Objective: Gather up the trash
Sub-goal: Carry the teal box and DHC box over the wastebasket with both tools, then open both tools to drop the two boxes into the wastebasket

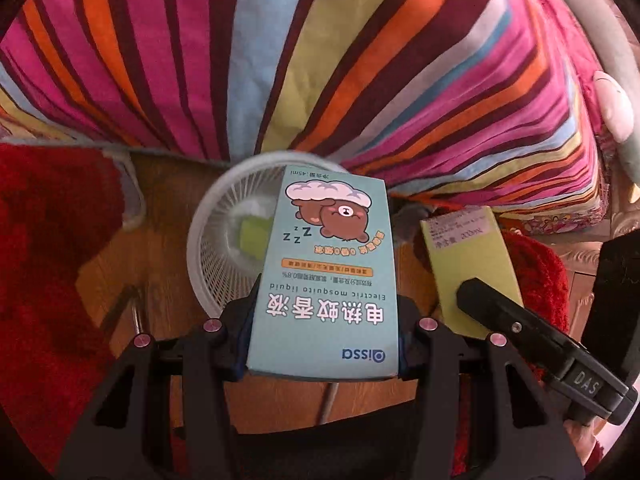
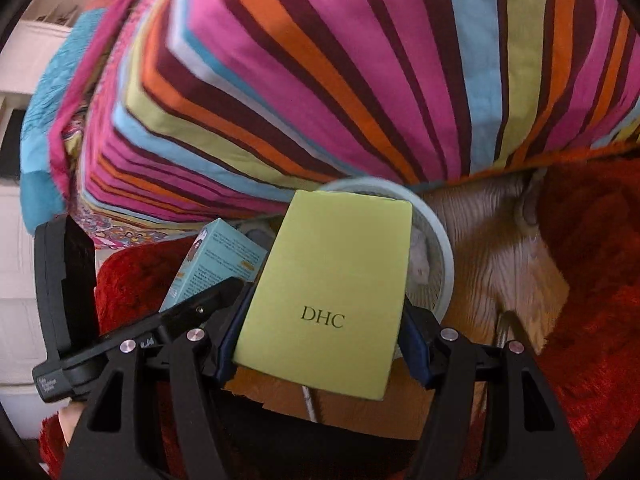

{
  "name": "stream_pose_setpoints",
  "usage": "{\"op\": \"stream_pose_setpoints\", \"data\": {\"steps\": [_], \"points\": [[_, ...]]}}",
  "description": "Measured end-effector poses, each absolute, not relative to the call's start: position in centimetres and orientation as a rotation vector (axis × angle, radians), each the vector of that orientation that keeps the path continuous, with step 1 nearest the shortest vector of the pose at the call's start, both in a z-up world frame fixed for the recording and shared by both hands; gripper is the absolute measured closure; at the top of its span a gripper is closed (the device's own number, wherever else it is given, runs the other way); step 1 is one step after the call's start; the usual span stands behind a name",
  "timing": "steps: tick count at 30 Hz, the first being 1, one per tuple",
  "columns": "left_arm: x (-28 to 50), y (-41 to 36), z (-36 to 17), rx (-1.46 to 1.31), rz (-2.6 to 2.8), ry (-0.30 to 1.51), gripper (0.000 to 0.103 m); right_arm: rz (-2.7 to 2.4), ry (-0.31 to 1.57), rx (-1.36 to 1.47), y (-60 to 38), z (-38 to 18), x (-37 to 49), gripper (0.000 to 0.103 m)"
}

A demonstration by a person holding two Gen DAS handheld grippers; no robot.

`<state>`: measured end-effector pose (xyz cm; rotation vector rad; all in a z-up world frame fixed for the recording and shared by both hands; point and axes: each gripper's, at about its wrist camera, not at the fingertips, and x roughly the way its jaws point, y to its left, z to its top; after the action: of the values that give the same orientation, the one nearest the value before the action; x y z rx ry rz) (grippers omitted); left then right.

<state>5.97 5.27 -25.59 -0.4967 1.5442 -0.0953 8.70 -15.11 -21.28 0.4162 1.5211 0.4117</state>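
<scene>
Both grippers grip boxes above the white basket point(image 1: 218, 240): the left gripper point(image 1: 324, 344) clamps a blue mosquito-liquid box point(image 1: 328, 276), the right gripper point(image 2: 320, 344) a green DHC box point(image 2: 332, 280). Striped bedding point(image 1: 280, 60) lies at twelve o'clock, red rug point(image 1: 48, 260) alongside.

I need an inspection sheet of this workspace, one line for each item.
Surface: wooden floor, red rug beside it.
Job's things: blue mosquito-liquid box and green DHC box, both held over the white mesh basket.
Clutter: something green lies in the basket.
Grippers: left gripper shut on the blue box; right gripper shut on the green box.
Cables: nothing seen.
Surroundings: striped bedding behind.
</scene>
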Motion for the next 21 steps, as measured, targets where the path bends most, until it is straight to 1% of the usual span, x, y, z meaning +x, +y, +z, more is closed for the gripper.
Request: {"op": "stream_pose_setpoints", "data": {"steps": [6, 12, 21], "points": [[6.7, 4.6, -28.1, -0.476, -0.071, 1.633, 0.053, 0.368, 1.645, 0.519, -15.3, -24.8, 9.3, 0.041], [7.4, 4.6, -31.4, -0.53, -0.058, 1.739, 0.053, 0.316, 1.743, 0.625, -15.6, -28.2, 9.9, 0.041], [7.4, 4.9, -34.1, -0.594, -0.042, 1.831, 0.053, 0.243, 1.839, 0.742, -15.7, -31.9, 10.5, 0.04]]}}
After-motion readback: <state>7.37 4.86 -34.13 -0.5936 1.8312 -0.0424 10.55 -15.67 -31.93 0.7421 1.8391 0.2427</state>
